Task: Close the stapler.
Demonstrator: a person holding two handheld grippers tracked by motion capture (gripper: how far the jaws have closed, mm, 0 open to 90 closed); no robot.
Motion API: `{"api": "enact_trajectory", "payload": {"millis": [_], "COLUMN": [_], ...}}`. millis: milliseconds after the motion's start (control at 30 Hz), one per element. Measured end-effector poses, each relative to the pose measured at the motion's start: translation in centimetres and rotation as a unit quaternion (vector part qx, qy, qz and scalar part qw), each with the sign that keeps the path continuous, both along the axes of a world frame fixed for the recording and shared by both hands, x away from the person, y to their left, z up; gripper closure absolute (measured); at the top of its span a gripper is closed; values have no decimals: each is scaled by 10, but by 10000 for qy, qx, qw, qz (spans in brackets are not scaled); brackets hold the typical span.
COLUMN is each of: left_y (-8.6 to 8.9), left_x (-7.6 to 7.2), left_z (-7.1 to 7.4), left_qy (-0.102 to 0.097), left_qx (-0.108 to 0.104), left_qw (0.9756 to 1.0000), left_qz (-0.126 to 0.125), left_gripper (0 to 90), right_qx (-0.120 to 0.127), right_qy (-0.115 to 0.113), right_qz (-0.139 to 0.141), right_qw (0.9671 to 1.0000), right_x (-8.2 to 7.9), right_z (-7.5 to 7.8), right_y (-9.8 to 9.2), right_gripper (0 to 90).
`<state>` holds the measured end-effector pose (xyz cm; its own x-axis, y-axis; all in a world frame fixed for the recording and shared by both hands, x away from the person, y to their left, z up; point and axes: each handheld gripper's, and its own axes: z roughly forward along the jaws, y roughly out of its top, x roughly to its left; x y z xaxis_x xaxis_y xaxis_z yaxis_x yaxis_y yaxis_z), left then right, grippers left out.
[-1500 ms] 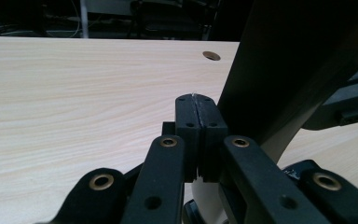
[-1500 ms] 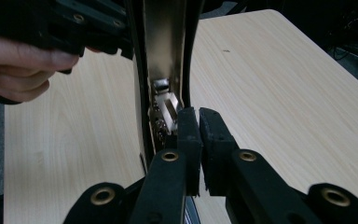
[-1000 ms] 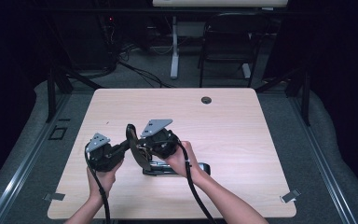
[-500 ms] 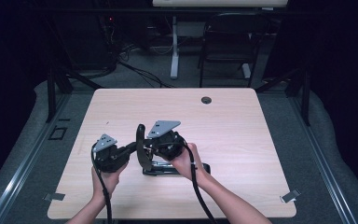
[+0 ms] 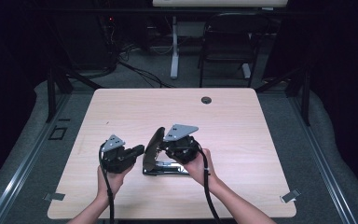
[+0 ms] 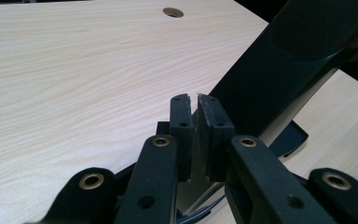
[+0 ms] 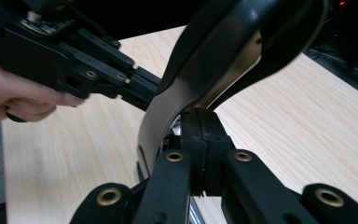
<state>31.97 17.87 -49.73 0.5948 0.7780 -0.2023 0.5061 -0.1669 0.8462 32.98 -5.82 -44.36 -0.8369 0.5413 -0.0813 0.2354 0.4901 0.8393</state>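
A black stapler lies near the table's front middle, its metal base [image 5: 167, 170] flat and its curved top arm [image 5: 153, 143] swung upright. My left gripper [image 5: 141, 150] is shut, and its tips [image 6: 196, 100] press against the arm's left side [image 6: 279, 60]. My right gripper [image 5: 162, 150] is shut too, its tips [image 7: 200, 116] tucked under the raised arm [image 7: 223, 51] on the other side. The left gripper [image 7: 135, 88] and the hand holding it appear across the arm in the right gripper view.
The light wooden table [image 5: 242, 116] has a round cable hole [image 5: 206, 100] near its far edge. Beyond the table stand a chair [image 5: 226, 51] and a desk leg [image 5: 174, 46] among floor cables. Tape marks sit on the floor by the front corners.
The stapler's arm has swung rightward and more upright with the right gripper. The left gripper has shifted right, and its tips are now against the arm.
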Motion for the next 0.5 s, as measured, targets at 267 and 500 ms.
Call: {"api": "enact_trajectory", "payload": {"millis": [267, 500], "left_y": [-1, 1], "left_x": [2, 4], "left_z": [-2, -3], "left_qy": [151, 240], "left_qx": [36, 103], "left_qw": [9999, 9997], "left_qz": [-13, 38], "left_gripper": [801, 665], "right_qx": [114, 91], "right_qy": [-107, -66], "right_qz": [-172, -287], "right_qw": [9997, 9995], "right_x": [-2, -5], "right_z": [-7, -14], "right_y": [-17, -30], "right_gripper": [900, 900]}}
